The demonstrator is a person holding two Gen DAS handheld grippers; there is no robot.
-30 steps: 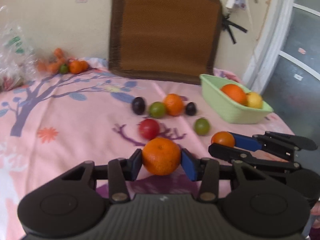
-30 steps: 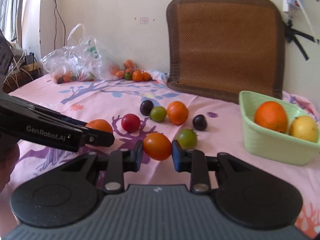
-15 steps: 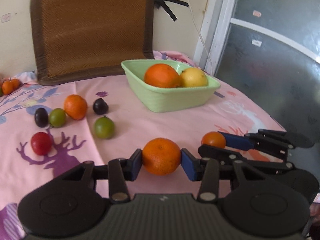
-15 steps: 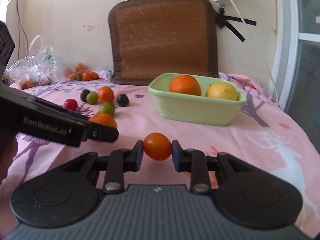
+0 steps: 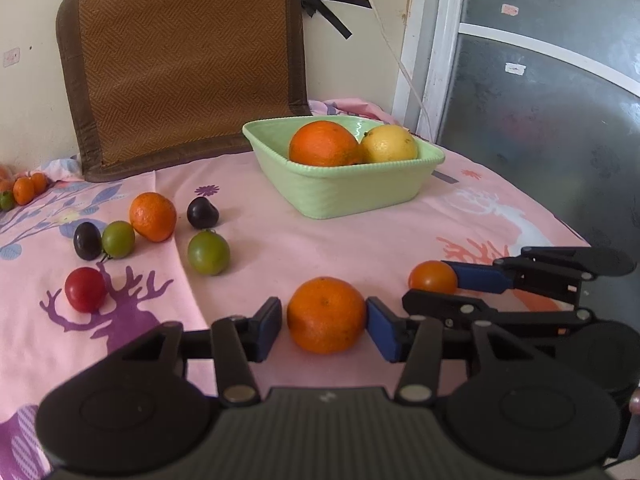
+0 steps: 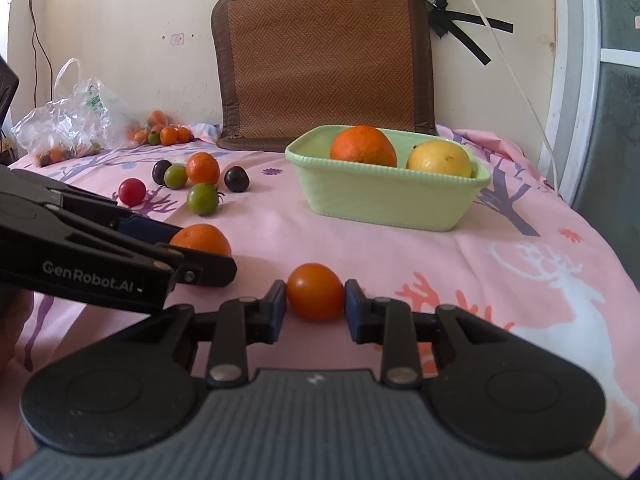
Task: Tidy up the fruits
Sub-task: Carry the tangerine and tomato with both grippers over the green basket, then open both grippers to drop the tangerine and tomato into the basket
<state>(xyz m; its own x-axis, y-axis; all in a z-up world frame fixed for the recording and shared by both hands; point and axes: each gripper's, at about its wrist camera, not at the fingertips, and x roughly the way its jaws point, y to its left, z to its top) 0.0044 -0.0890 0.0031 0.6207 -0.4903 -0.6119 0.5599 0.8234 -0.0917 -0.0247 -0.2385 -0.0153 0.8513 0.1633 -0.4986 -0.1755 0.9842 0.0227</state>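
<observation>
Left gripper [image 5: 325,322]: jaws just eased apart, released; mandarin [image 5: 326,314] between pads, resting on pink-clothed bench [image 5: 320,240], slight gap at left pad.
Right gripper [image 6: 315,301]: jaws likewise just eased apart, loose; orange tomato [image 6: 315,297] between pads, on cloth, just right of mandarin.
Green tub [image 5: 344,192]: beyond both grippers, on bench; held orange [image 5: 322,143] and lemon [image 5: 388,145], touching.
Loose fruit, far left: second mandarin [image 5: 153,216], green tomato [image 5: 208,253], red tomato [image 5: 85,289], plum [image 5: 203,212].
</observation>
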